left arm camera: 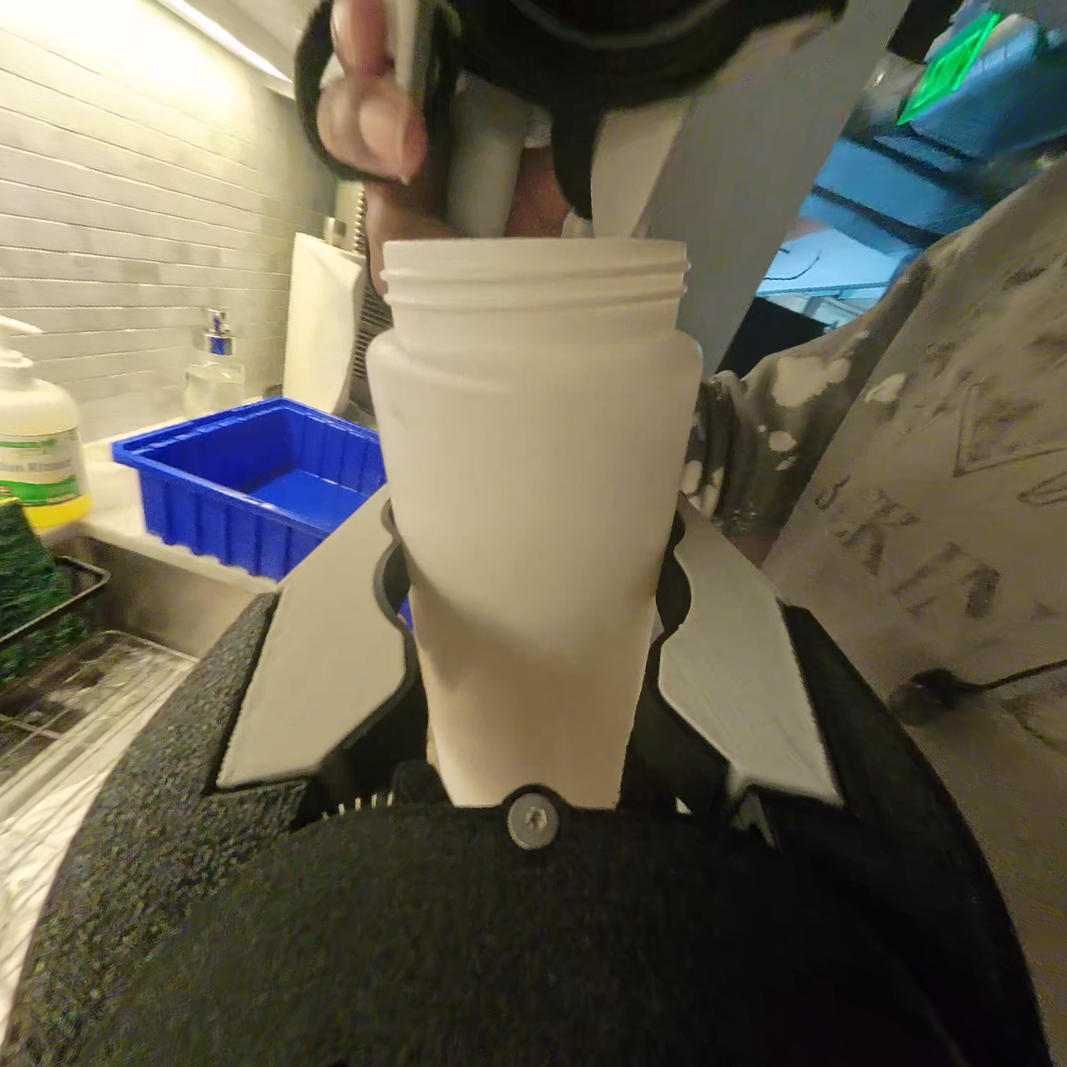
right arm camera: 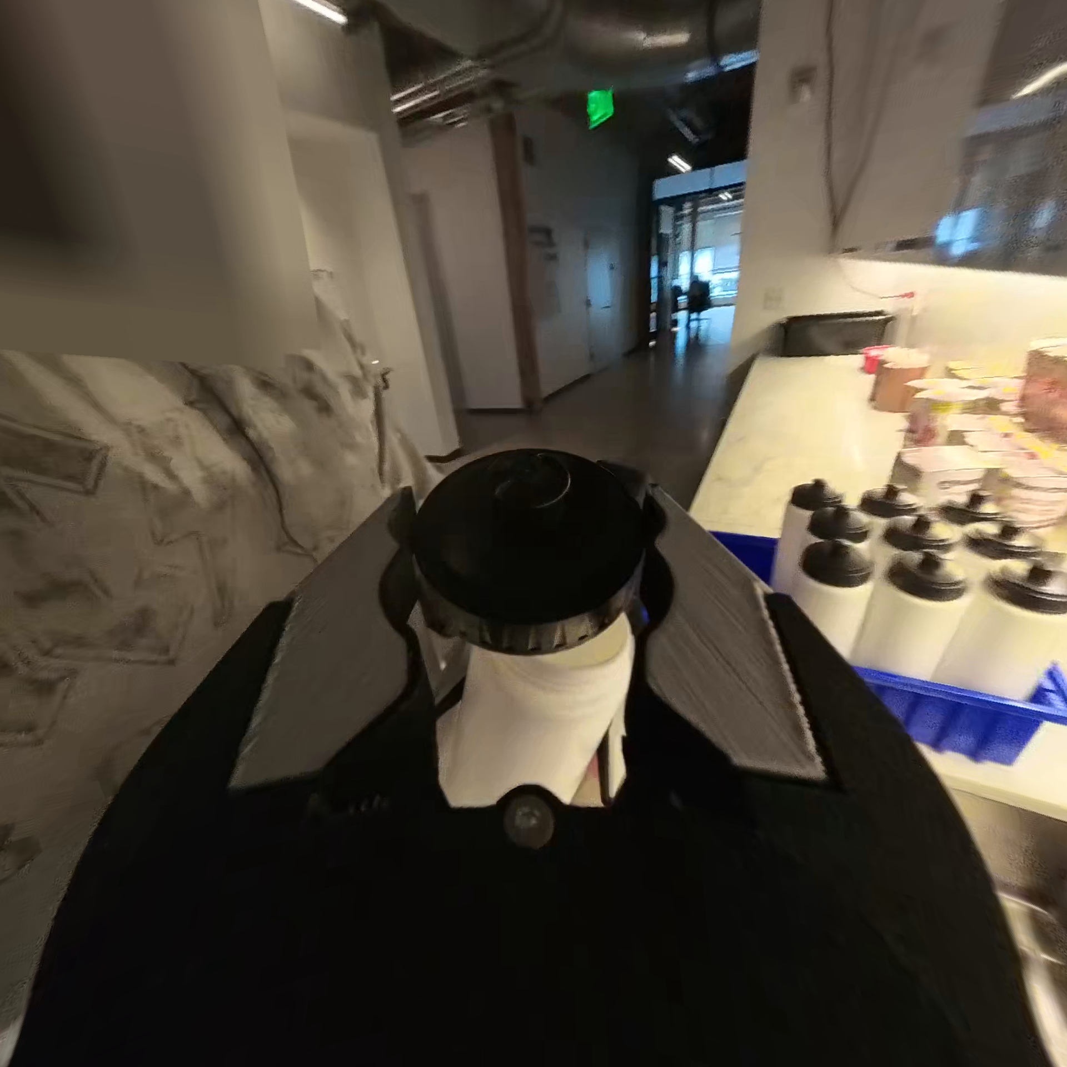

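My left gripper is shut on a white plastic bottle, held upright by its lower body. The bottle's threaded mouth is open with no cap on it. A person's hand on a white handle is just beyond the mouth. My right gripper is shut on a black screw cap with a spout, gripped at its ribbed rim. A white shape shows between the fingers under the cap; I cannot tell what it is.
An empty blue bin sits on the counter by a sink rack, a soap bottle and a green sponge. Another blue bin holds several capped white bottles. The person's grey shirt is close on the right.
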`<state>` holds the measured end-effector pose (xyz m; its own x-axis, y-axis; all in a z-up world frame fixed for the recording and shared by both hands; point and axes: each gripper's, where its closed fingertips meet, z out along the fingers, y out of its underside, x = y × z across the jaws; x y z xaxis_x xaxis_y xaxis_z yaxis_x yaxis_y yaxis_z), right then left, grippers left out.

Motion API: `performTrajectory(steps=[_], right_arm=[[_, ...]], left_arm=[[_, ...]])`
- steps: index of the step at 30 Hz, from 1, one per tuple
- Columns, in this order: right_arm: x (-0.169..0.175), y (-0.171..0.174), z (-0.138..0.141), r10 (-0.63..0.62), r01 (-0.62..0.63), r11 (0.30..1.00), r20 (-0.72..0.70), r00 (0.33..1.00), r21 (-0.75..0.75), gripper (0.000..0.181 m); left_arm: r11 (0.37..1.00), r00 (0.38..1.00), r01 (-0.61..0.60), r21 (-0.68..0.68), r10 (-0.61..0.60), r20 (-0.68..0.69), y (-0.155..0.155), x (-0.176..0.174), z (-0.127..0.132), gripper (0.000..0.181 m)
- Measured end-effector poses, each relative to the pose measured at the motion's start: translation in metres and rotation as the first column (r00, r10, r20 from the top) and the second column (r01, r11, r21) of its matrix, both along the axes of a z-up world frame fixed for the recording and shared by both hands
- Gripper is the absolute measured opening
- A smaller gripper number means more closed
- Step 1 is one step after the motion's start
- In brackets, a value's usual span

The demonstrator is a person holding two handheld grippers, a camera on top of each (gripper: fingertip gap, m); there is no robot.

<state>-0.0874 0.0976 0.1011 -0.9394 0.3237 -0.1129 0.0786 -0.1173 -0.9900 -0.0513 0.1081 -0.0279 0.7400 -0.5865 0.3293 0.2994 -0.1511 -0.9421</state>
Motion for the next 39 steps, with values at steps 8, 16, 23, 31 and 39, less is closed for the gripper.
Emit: performTrajectory(steps=[8,16,23,31,39], right_arm=[[-0.044,0.054,-0.049,-0.517,0.528,0.842,0.108,0.849,-0.113,0.078],[-0.007,0.073,-0.146,-0.766,0.768,0.628,0.272,0.582,0.125,0.078],[0.018,0.099,-0.158,-0.845,0.874,0.472,0.341,0.412,0.115,0.078],[0.012,0.113,-0.16,-0.854,0.889,0.441,0.365,0.372,0.126,0.078],[-0.008,0.11,-0.165,-0.825,0.856,0.497,0.383,0.415,0.143,0.078]], left_arm=[[0.915,0.909,-0.395,-0.082,0.377,-0.179,0.028,-0.106,-0.056,0.087],[0.829,0.842,-0.491,-0.269,0.371,-0.392,0.06,-0.174,-0.185,0.087],[0.835,0.86,-0.47,-0.288,0.358,-0.365,0.116,-0.191,-0.228,0.087],[0.867,0.885,-0.437,-0.239,0.366,-0.288,0.151,-0.195,-0.216,0.087],[0.888,0.906,-0.41,-0.21,0.369,-0.21,0.156,-0.196,-0.204,0.087]])
